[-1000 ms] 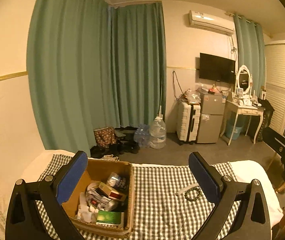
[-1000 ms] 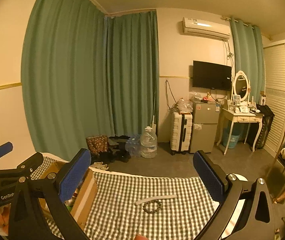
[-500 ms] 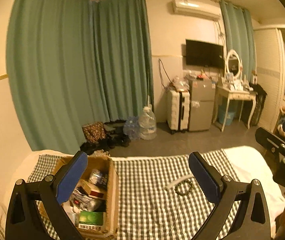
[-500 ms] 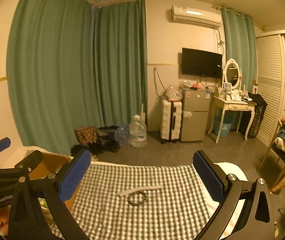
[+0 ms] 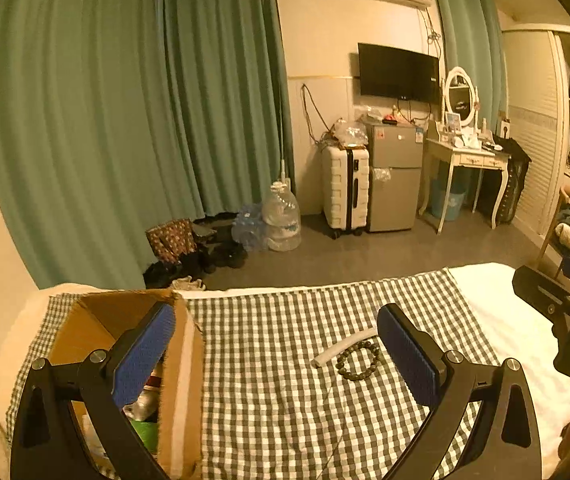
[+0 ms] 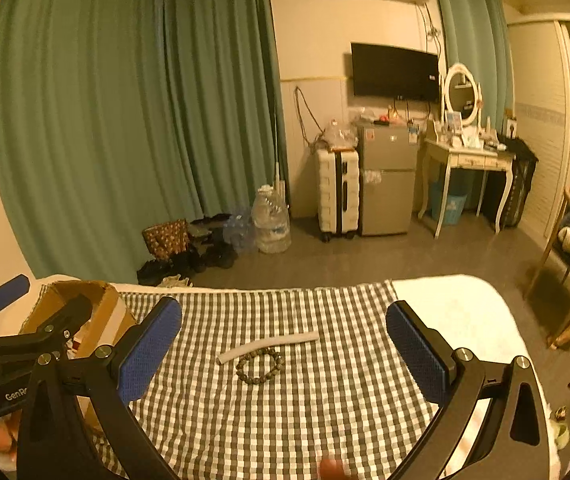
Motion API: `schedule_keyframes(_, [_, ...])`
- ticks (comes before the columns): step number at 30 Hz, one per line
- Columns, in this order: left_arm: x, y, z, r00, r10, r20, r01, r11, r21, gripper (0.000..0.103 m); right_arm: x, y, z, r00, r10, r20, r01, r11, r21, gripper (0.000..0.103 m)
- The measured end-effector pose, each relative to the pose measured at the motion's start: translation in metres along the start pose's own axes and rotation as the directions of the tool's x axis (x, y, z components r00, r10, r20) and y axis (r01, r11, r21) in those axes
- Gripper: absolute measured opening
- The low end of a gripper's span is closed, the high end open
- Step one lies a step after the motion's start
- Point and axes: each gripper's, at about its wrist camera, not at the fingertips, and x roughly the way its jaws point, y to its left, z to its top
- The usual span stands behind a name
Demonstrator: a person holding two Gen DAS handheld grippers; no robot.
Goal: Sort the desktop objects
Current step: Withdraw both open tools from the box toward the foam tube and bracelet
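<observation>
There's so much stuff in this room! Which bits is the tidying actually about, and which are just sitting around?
Part of the job:
bead bracelet
white tube
cardboard box
left gripper and right gripper, both open and empty

Just lying about:
water jug
suitcase
mini fridge
dressing table

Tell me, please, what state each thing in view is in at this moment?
Left gripper: open, empty.
Right gripper: open, empty, above the cloth.
Cardboard box: open-topped, holding items.
Bead bracelet: lying flat on the checked cloth, untouched.
White tube: lying flat just behind the bracelet.
Television: screen dark.
Green curtains: drawn closed.
</observation>
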Motion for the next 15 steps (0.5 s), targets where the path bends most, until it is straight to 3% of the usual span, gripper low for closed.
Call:
schedule_keyframes(9, [0.055,-0.009,-0.026,0.996,-0.056,-0.076,0.057,0.998,0.019,0.103,0.057,-0.009,-0.031,0.997,0.009,-0.072,-0.012,0.999,-0.040,0.103])
schedule_keyframes(15, [0.100,-0.011,-0.049,0.990,-0.032,-0.137,0.034,0.999,0.010,0.103,0.103,-0.010,-0.059,0.990,0.008,-0.141,-0.017,0.998,-0.058,0.103])
